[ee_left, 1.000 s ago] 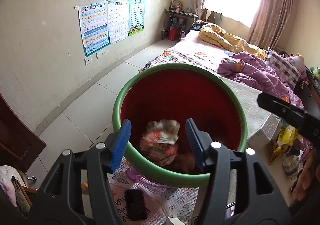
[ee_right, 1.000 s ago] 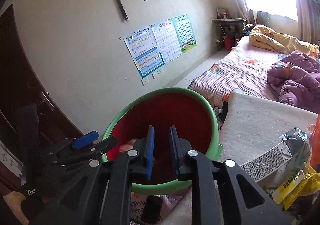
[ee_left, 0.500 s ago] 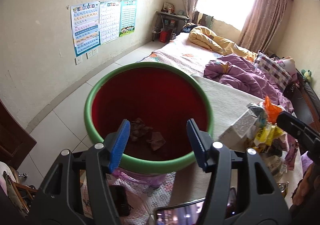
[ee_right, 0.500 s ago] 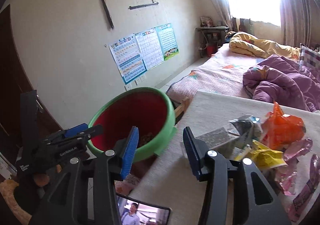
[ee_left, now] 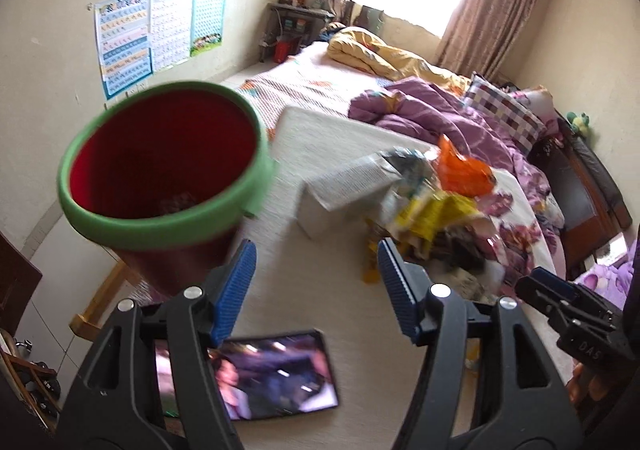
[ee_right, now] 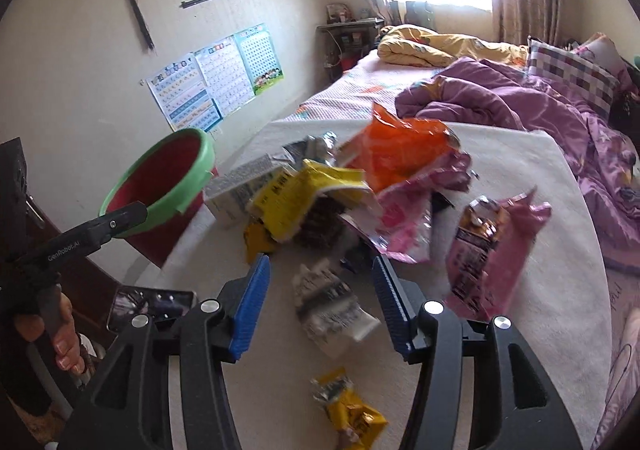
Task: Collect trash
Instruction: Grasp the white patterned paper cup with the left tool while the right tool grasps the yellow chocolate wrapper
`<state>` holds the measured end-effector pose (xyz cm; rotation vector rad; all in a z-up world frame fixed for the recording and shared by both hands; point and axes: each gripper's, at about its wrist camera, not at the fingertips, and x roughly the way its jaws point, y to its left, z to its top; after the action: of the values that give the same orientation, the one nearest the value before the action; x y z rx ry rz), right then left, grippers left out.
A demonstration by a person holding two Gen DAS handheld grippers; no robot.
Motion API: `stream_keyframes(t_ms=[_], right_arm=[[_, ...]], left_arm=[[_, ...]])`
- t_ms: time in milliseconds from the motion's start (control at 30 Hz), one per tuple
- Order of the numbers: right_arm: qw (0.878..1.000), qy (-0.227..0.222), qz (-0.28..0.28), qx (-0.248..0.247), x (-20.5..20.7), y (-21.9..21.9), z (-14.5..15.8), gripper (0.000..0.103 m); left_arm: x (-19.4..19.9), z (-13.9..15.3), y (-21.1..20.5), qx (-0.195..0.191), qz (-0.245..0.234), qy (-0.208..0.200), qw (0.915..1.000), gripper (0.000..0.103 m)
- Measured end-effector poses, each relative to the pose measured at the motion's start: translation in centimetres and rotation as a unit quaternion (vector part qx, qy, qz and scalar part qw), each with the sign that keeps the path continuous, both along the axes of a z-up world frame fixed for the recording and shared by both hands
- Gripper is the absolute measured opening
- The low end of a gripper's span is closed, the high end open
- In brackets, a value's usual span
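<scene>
A red bin with a green rim (ee_left: 160, 170) stands at the table's left edge; it also shows in the right wrist view (ee_right: 160, 186). A pile of wrappers lies on the white table: an orange bag (ee_right: 396, 150), a yellow bag (ee_right: 296, 198), a pink bag (ee_right: 488, 250), a grey carton (ee_left: 348, 186) and a white packet (ee_right: 328, 302). My left gripper (ee_left: 316, 286) is open and empty over the table, between the bin and the pile. My right gripper (ee_right: 320, 302) is open, its fingers either side of the white packet.
A phone with a lit screen (ee_left: 276, 374) lies on the table by the left gripper. A small yellow packet (ee_right: 352, 406) lies near the front. A bed with purple bedding (ee_right: 540, 110) is behind the table.
Both grippers have swung right from over the bin to the table. The right gripper has opened wide. A wrapper that was falling into the bin a second ago lies inside it.
</scene>
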<state>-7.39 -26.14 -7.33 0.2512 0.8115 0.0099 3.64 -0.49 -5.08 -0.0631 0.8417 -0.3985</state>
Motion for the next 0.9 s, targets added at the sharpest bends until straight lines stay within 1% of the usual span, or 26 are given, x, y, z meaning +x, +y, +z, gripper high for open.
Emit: stream_keyframes(t_ms=[100, 167, 267, 333, 433, 467, 500, 533, 567, 633, 733, 900], right_arm=[[1.000, 0.022, -0.005, 0.011, -1.8, -1.8, -1.2, 0.053], [0.999, 0.033, 0.001, 0.019, -2.9, -2.3, -2.2, 0.053], [0.998, 0.051, 0.026, 0.027, -3.9, -2.2, -3.4, 0.053], [0.996, 0.069, 0.050, 0.032, -4.1, -1.7, -4.4, 0.055], [0.993, 0.085, 0.070, 0.039, -4.2, -1.1, -5.9, 0.055], [0.992, 0.087, 0.077, 0.045, -4.2, -0.9, -6.1, 0.052], [0.991, 0.091, 0.085, 0.052, -4.2, -0.7, -6.4, 0.033], [0.990, 0.093, 0.090, 0.055, -4.1, -0.6, -6.3, 0.030], [0.990, 0.086, 0.094, 0.056, -4.3, -0.7, -6.1, 0.029], [0.992, 0.064, 0.092, 0.051, -4.9, -1.2, -5.1, 0.025], [0.996, 0.038, 0.066, 0.044, -5.4, -2.9, -3.9, 0.025], [0.998, 0.025, 0.029, 0.044, -6.0, -5.6, -3.0, 0.025]], left_arm=[[-1.5, -0.9, -2.4, -0.003, -0.014, 0.017, 0.9998, 0.060], [-2.4, -1.3, -3.9, -0.004, -0.023, 0.023, 0.9995, 0.060], [-3.5, -1.6, -5.6, -0.006, -0.026, 0.026, 0.9993, 0.060], [-4.0, -1.9, -6.4, -0.009, -0.022, 0.030, 0.9993, 0.060], [-4.6, -2.1, -7.4, -0.010, -0.019, 0.035, 0.9992, 0.060], [-4.8, -2.1, -7.7, -0.010, -0.020, 0.037, 0.9991, 0.060], [-5.0, -2.2, -8.0, -0.010, -0.021, 0.038, 0.9990, 0.060], [-5.2, -2.2, -8.4, -0.010, -0.022, 0.038, 0.9990, 0.060], [-5.3, -2.1, -8.8, -0.010, -0.022, 0.037, 0.9990, 0.060], [-5.4, -2.1, -9.1, -0.011, -0.023, 0.037, 0.9990, 0.060], [-4.9, -2.3, -9.7, -0.019, -0.022, 0.046, 0.9985, 0.061], [-3.8, -3.2, -11.2, -0.017, -0.023, 0.058, 0.9979, 0.065]])
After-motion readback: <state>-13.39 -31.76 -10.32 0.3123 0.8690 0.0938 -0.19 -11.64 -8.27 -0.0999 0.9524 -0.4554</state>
